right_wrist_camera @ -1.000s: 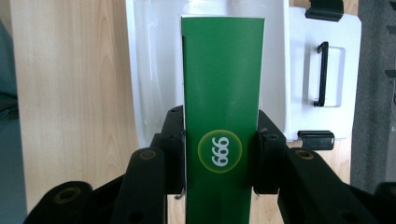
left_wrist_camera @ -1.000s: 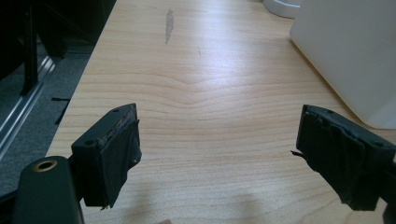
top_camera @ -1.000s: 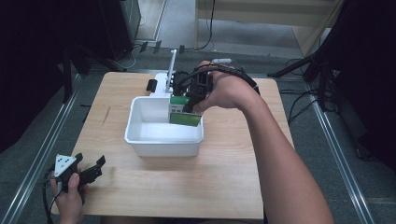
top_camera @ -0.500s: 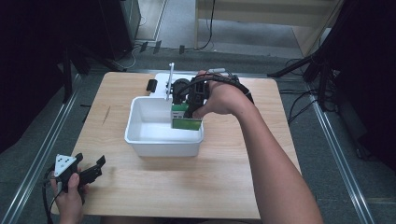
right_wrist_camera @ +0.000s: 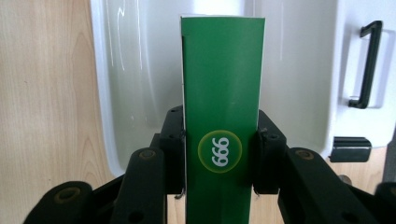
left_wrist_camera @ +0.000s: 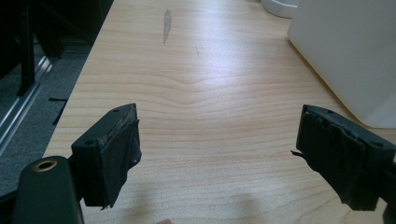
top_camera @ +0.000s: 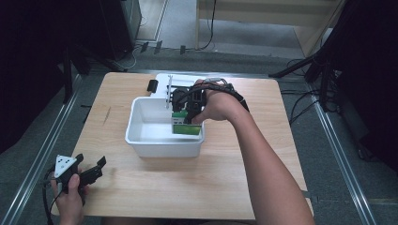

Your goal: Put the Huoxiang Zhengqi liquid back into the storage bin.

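The right gripper (right_wrist_camera: pixel 219 154) clamps a green box (right_wrist_camera: pixel 220 107) in its jaws, inside the white tub (top_camera: pixel 141 136); the left gripper (left_wrist_camera: pixel 219 149) rests near the table (top_camera: pixel 234 187) corner, jaws wide, holding nothing.

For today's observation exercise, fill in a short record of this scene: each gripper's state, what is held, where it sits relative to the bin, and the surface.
right gripper: shut on the green box, jaws pressing its two sides
green box position: inside the white bin, at its right end, in the high view
left gripper: open, holding nothing, above bare wood near the table's front left corner
surface: wooden table
behind the bin: white lid with a black handle
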{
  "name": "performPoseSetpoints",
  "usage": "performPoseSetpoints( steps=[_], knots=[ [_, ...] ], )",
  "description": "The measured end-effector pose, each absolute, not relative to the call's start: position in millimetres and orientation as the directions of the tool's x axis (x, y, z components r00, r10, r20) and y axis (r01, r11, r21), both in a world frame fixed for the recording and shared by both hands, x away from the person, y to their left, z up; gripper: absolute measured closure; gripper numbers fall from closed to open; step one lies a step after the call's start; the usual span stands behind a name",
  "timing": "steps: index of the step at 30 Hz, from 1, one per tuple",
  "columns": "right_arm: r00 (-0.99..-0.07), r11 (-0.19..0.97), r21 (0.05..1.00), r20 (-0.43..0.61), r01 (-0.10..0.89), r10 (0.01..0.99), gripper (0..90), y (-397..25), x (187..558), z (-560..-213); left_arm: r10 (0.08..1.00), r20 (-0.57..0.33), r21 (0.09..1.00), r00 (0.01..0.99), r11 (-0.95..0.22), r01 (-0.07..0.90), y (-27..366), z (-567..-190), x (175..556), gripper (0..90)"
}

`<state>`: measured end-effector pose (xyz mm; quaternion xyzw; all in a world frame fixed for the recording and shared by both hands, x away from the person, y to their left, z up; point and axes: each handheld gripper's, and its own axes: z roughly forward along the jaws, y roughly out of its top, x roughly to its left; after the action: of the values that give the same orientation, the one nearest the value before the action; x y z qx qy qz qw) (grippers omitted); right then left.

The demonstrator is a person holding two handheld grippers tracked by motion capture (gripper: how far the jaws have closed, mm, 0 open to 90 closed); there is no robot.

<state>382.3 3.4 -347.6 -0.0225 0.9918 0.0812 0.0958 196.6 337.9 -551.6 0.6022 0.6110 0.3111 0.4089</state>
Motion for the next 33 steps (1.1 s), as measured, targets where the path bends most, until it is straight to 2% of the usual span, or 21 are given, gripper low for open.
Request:
performPoseSetpoints(
  steps=[16,21,27,31,33],
  knots=[
    [-0.986,0.99,0.117,-0.156,-0.077,-0.059,64.4,12,391,-385,0.99,-0.133,0.875,0.056,0.091,0.476,339,-552,197,14.6],
    [-0.987,0.994,0.097,-0.153,-0.054,-0.039,64.1,14,391,-392,0.989,-0.133,0.874,0.058,0.09,0.478,339,-552,197,14.7],
    [-0.989,0.991,0.13,-0.145,-0.031,-0.011,63.8,12,396,-396,0.989,-0.135,0.874,0.058,0.091,0.478,339,-552,197,14.7],
    [-0.99,0.99,0.136,-0.142,-0.046,-0.026,62.1,11,396,-396,0.989,-0.134,0.873,0.058,0.09,0.479,339,-552,197,14.7],
    [-0.99,0.99,0.14,-0.144,-0.02,0.001,60.2,10,395,-394,0.99,-0.132,0.873,0.058,0.088,0.479,338,-552,197,14.7]
  ],
)
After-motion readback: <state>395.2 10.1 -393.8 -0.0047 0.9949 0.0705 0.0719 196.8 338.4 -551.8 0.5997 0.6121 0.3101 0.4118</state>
